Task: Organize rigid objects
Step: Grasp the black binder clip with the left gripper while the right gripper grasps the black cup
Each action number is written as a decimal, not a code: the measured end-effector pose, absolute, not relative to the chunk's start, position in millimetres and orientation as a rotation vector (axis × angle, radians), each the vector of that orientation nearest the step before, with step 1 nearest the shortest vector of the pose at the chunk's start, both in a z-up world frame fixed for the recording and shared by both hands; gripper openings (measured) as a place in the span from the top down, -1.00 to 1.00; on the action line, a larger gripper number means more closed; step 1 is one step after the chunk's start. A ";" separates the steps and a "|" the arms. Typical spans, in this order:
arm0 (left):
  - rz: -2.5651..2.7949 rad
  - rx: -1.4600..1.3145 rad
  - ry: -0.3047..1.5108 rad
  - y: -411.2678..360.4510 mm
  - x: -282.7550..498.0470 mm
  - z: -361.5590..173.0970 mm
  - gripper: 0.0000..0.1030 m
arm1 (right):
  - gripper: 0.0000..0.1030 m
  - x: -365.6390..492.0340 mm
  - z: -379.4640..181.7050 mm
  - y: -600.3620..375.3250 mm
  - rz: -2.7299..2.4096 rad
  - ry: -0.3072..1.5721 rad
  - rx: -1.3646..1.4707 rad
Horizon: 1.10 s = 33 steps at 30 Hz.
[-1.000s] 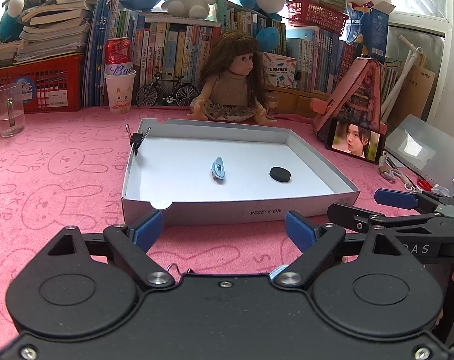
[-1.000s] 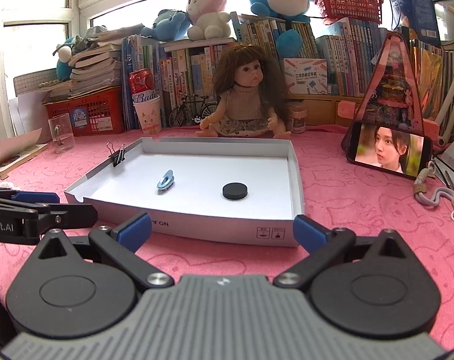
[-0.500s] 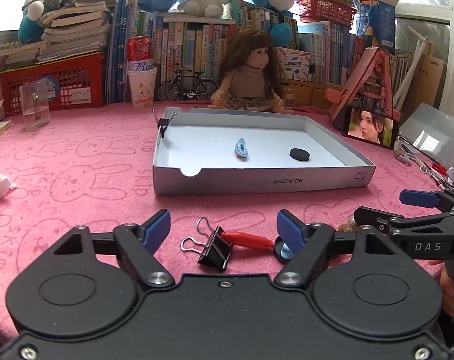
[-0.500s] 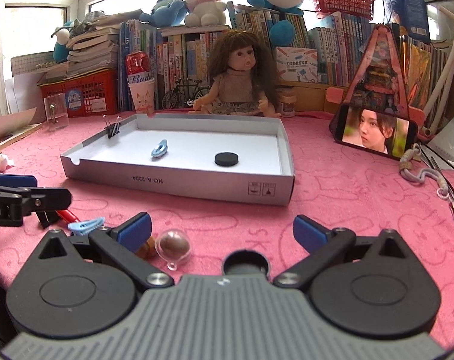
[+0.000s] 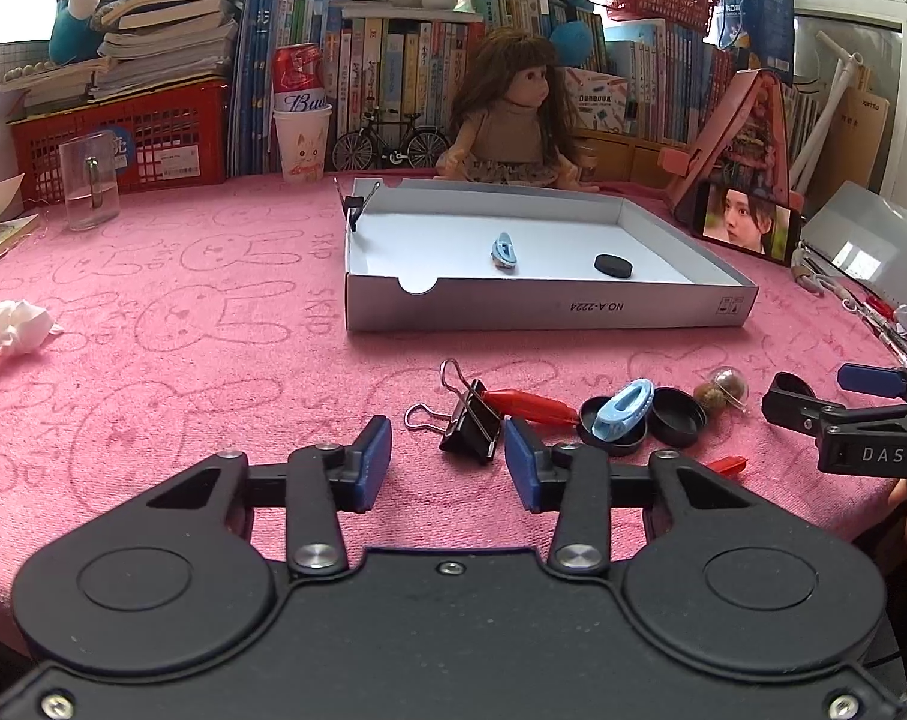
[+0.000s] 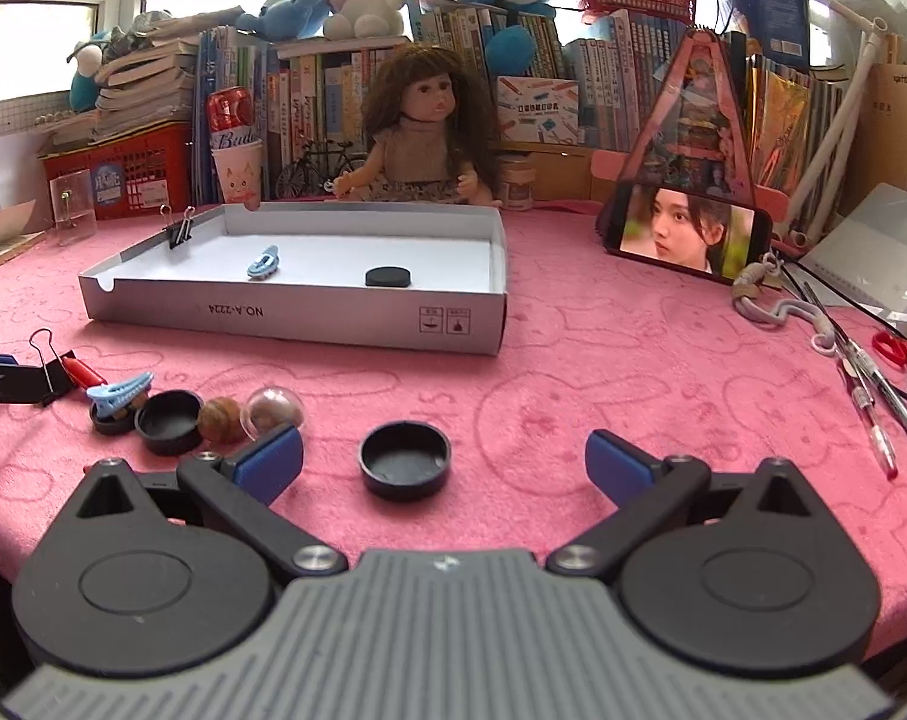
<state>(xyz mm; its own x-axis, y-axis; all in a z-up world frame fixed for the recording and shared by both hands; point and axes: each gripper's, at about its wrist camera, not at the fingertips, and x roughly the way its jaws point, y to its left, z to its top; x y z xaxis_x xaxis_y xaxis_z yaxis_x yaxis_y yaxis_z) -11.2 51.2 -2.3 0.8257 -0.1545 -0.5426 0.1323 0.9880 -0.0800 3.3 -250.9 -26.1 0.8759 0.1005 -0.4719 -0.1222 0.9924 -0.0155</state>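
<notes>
A white shallow box (image 5: 549, 306) (image 6: 291, 318) sits on the pink cloth with a blue clip (image 5: 504, 251) and a black disc (image 5: 613, 265) inside and a binder clip (image 5: 353, 204) on its left wall. My left gripper (image 5: 447, 468) is open, just before a black binder clip (image 5: 471, 420). Beside that lie a red clip (image 5: 528, 403), a blue clip on a black cap (image 5: 621, 417), another black cap (image 5: 676, 423) and a clear capsule (image 5: 728, 387). My right gripper (image 6: 444, 465) is open around a black cap (image 6: 404, 468).
A doll (image 5: 507, 120), a phone on a stand (image 5: 747, 222), a glass mug (image 5: 89, 180), a cup with a can (image 5: 300, 132), books and red baskets line the back. Crumpled tissue (image 5: 9, 330) lies left. Pens (image 6: 873, 396) and a cord lie right.
Both grippers have pulled back from the box toward the near table edge. The loose clips, caps and capsule in front of the box have come into view. The left jaws are narrower.
</notes>
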 end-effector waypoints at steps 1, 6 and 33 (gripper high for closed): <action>-0.149 -0.038 0.583 50.2 -9.9 -3.0 0.22 | -1.00 3.0 -26.3 -250.4 0.115 0.489 -0.050; -0.138 -0.019 0.581 45.2 -3.6 -5.8 0.21 | -1.00 3.4 -28.8 -245.8 0.104 0.489 -0.077; -0.104 -0.068 0.539 49.7 8.6 4.7 0.62 | 0.28 -1.3 -17.2 -237.0 0.190 0.440 -0.061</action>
